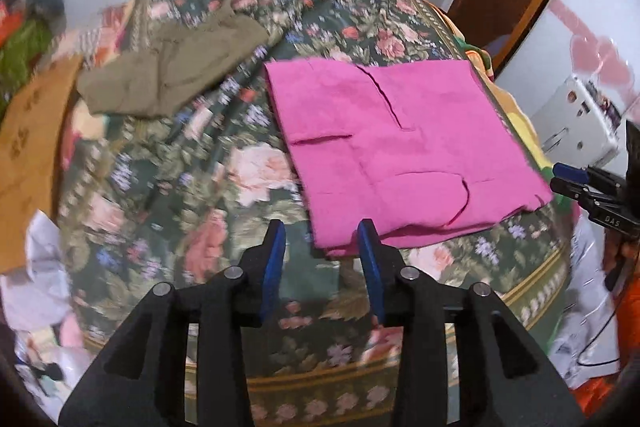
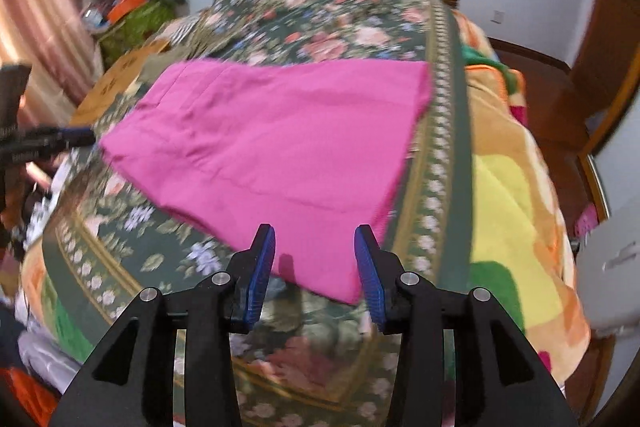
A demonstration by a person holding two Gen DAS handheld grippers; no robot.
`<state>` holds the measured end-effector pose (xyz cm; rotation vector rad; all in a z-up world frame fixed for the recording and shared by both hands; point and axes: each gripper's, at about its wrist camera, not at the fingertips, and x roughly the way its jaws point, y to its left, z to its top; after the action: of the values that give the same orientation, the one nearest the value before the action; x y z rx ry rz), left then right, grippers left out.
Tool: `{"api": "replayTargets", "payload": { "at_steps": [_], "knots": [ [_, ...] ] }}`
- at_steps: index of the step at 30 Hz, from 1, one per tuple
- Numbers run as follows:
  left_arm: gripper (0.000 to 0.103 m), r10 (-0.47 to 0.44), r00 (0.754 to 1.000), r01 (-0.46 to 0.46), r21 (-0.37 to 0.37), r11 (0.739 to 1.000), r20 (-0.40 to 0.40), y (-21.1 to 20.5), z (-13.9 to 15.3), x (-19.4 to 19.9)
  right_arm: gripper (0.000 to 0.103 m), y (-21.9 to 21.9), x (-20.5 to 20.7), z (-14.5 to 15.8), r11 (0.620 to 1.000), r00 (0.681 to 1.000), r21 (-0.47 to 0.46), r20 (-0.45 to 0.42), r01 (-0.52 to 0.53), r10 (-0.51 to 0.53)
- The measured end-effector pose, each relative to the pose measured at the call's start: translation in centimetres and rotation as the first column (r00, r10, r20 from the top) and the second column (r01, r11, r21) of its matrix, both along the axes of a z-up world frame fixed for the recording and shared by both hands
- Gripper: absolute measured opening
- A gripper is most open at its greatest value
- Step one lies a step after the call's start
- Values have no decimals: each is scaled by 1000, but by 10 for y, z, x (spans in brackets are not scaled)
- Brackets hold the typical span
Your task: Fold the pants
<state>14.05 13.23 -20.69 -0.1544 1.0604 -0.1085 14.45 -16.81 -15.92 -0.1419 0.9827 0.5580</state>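
Lying: pink pants (image 1: 404, 151) folded into a flat, roughly square packet on the floral bedspread (image 1: 168, 195), toward its right side near the striped border (image 2: 444, 131).
Surface: bright magenta cloth, a pocket slit and curved seam lines showing on top, light creases, layered edges at the near side.
Left gripper (image 1: 322, 239): jaws apart, nothing between the blue pads, tips just off the packet's near corner.
Right gripper (image 2: 315, 239): jaws apart, not pressing on cloth, the packet's near corner showing between them.
Nearby: olive garment (image 1: 168, 75) crumpled farther back on the bedspread, well apart from the pants.
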Motion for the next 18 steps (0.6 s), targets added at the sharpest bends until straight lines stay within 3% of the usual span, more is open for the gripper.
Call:
{"api": "replayTargets", "payload": {
  "at_steps": [3,6,10,15,18],
  "knots": [
    [38,18,999,-20,-34,999,-49,-5,-14,10,38,-10,11,-5,997,998,36,-29,62,-61],
    [22,11,999,-13,-68,998,-38,-7,-17,11,38,-14,19,-16,993,993,68,-78,96,-91],
    [13,11,1000,-11,-36,999,-15,-10,-14,7,38,-5,21,-37,995,988,61,-131,85,-76],
    [12,27,999,-28,25,999,18,-11,-5,-1,37,-4,13,-43,998,993,22,-98,63,-60],
    [12,34,999,-33,40,999,-4,-11,-16,-3,37,-11,10,-46,997,993,29,-100,70,-67]
  ]
}}
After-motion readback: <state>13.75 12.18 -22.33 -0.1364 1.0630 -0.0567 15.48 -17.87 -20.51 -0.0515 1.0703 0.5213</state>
